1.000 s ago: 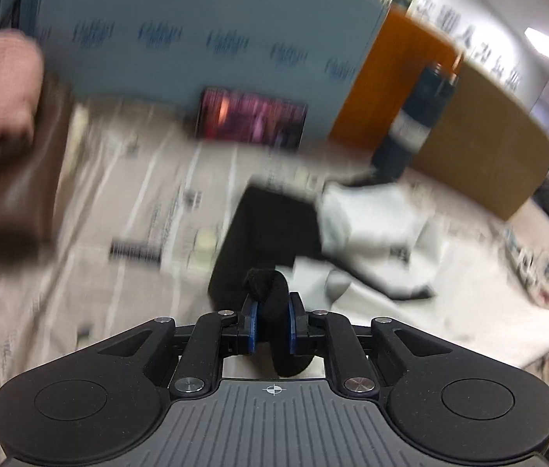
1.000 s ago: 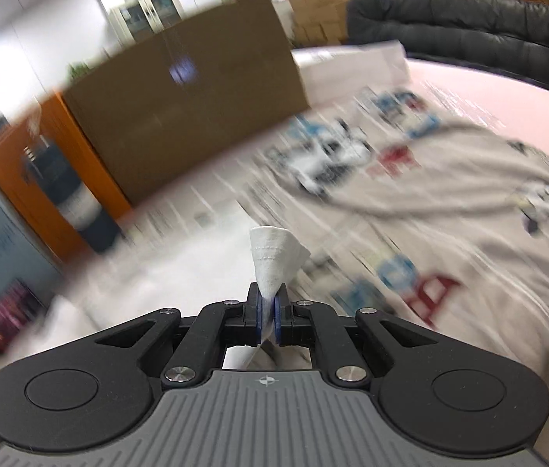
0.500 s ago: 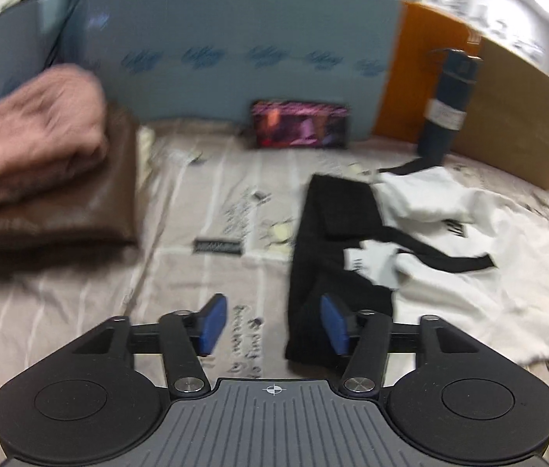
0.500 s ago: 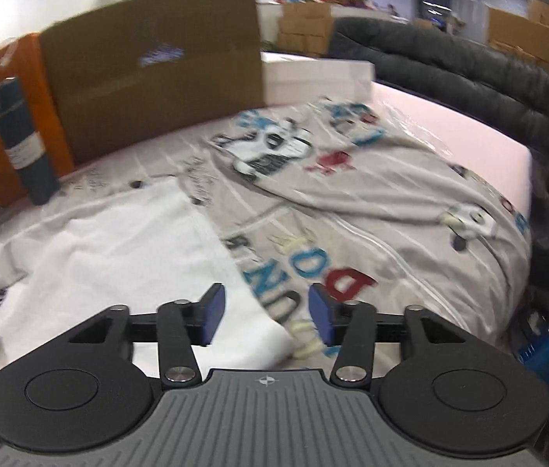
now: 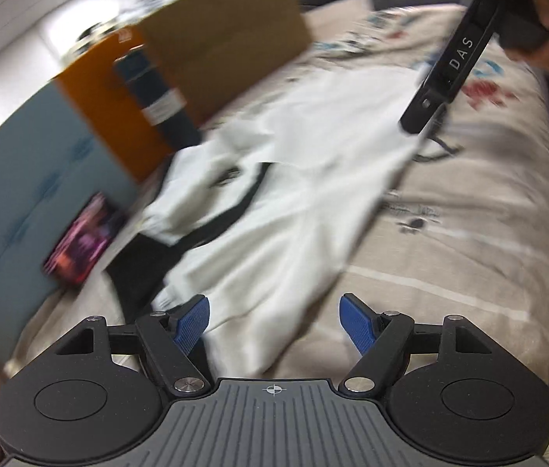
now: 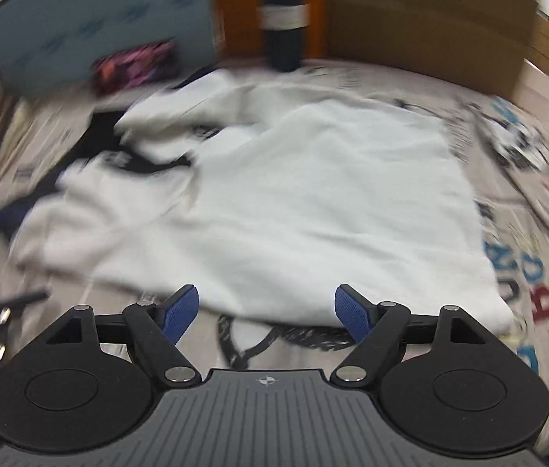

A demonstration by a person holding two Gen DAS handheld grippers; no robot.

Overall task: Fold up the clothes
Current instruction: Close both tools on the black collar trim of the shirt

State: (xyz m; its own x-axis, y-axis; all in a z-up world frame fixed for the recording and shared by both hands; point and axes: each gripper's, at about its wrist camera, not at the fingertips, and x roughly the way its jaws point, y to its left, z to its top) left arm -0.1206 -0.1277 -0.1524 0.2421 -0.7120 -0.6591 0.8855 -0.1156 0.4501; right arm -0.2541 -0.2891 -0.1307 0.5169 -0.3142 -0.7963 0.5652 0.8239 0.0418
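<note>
A white garment with black trim (image 5: 274,210) (image 6: 294,202) lies spread and rumpled on the printed bed cover. Its black sleeve part (image 5: 138,268) lies at the left. My left gripper (image 5: 274,323) is open just above the garment's near edge, nothing between its blue pads. My right gripper (image 6: 266,313) is open too, hovering over the garment's near hem. In the left wrist view the right gripper's black body (image 5: 453,66) shows at the upper right, held by a hand (image 5: 547,43). Both views are motion-blurred.
A dark cylinder bottle (image 6: 282,19) stands at the back against an orange panel (image 5: 107,93), with a brown cardboard sheet (image 6: 430,19) and a blue board (image 6: 91,31) beside it. A pink-patterned pouch (image 6: 134,62) lies near the board. The bed cover (image 5: 469,233) extends right.
Both grippers were shut on the garment a second ago, then let go and opened. Both have since swung to face the spread white garment from its near edge.
</note>
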